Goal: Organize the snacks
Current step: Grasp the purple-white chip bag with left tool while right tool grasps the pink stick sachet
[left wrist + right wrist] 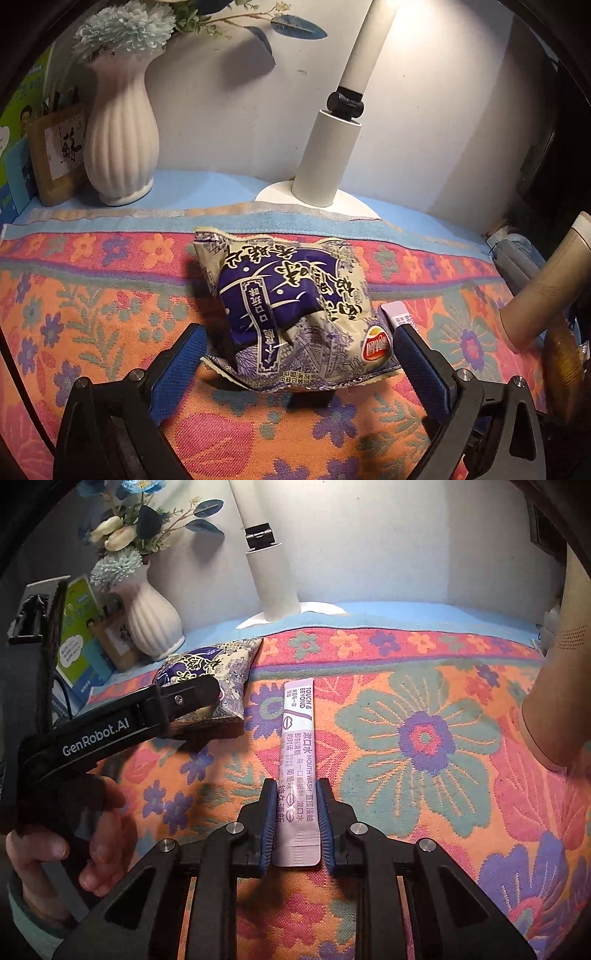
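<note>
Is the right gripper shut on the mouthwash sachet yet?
Shut: the right gripper has both blue pads against the edges of the sachet, which lies flat on the cloth.

white ribbed vase [120, 147] with pale blue flowers [123, 27], rear left; wooden frame [59, 155] beside it; white lamp [328, 155] on round base; floral cloth [92, 295] covering tabletop.

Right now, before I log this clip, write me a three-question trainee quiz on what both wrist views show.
1. True or false: the right gripper is closed on the mouthwash sachet.
2. What lies between the open left gripper fingers? A) white vase B) purple snack bag C) lamp base
3. What covers the table?

Key:
1. True; its pads press the sachet's sides.
2. B, the purple snack bag; the pads stand clear of it.
3. A floral cloth.
</note>
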{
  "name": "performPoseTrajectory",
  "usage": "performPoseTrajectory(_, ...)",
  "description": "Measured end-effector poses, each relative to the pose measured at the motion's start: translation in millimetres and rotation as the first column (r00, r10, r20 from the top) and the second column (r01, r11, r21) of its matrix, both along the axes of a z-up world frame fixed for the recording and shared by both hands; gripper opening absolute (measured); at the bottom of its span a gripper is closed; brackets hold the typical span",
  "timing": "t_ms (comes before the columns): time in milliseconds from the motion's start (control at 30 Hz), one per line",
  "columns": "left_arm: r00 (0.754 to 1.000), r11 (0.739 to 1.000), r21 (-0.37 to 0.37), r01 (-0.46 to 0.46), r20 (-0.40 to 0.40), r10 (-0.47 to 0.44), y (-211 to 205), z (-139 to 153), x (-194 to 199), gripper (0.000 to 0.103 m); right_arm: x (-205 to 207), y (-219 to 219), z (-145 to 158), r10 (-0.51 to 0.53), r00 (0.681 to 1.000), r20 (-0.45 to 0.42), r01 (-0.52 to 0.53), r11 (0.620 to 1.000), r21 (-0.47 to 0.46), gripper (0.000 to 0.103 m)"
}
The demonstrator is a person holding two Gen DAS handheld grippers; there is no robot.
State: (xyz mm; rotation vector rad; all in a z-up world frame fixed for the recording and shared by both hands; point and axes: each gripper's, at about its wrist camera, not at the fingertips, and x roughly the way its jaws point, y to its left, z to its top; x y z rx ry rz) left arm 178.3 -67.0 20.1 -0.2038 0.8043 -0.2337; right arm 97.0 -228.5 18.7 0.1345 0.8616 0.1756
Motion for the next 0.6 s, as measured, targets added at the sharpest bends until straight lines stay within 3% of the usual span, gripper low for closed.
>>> performPoseTrajectory(133, 0.999, 0.999, -0.043, -0.009, -0.047, 0.007, 6.1, -6.2, 7.2, 0.1, -2.2, 6.9, 0.1, 0.008, 1.0, 0.016, -0.007, 0.999, -0.038, 0.02)
performPoseTrajectory(267, 0.999, 1.0, -0.021, -0.003, -0.049, 0.002, 2.4, -6.5, 7.4, 0.099, -2.9, 14.8, 0.0, 0.02, 0.999, 0.024, -0.018, 0.996, -0.088, 0.02)
performPoseTrajectory(300, 0.999, 1.0, -0.014, 0.006, -0.047, -0.007, 0.4, -6.3, 7.4, 0.092, -2.8, 15.3, 0.0, 0.019, 1.0, 0.025, -0.016, 0.996, -0.093, 0.02)
performPoseTrajectory(333, 0.999, 1.0, -0.015, 0.027, -0.044, -0.028, -1.8, -6.1, 7.0, 0.079, -2.6, 15.2, 0.3, 0.014, 0.999, 0.029, -0.012, 0.996, -0.093, 0.02)
performPoseTrajectory(500, 0.998, 0.998, -0.02, 0.056, -0.018, -0.057, -3.3, -3.5, 2.1, 0.061, -3.8, 9.7, 1.7, 0.001, 0.999, 0.042, 0.002, 0.998, -0.069, 0.02)
performPoseTrajectory(600, 0.999, 0.999, -0.03, 0.042, -0.003, -0.043, 1.5, -0.7, -1.5, 0.057, -7.1, 5.0, 2.1, -0.012, 0.999, 0.039, 0.014, 0.998, -0.055, 0.02)
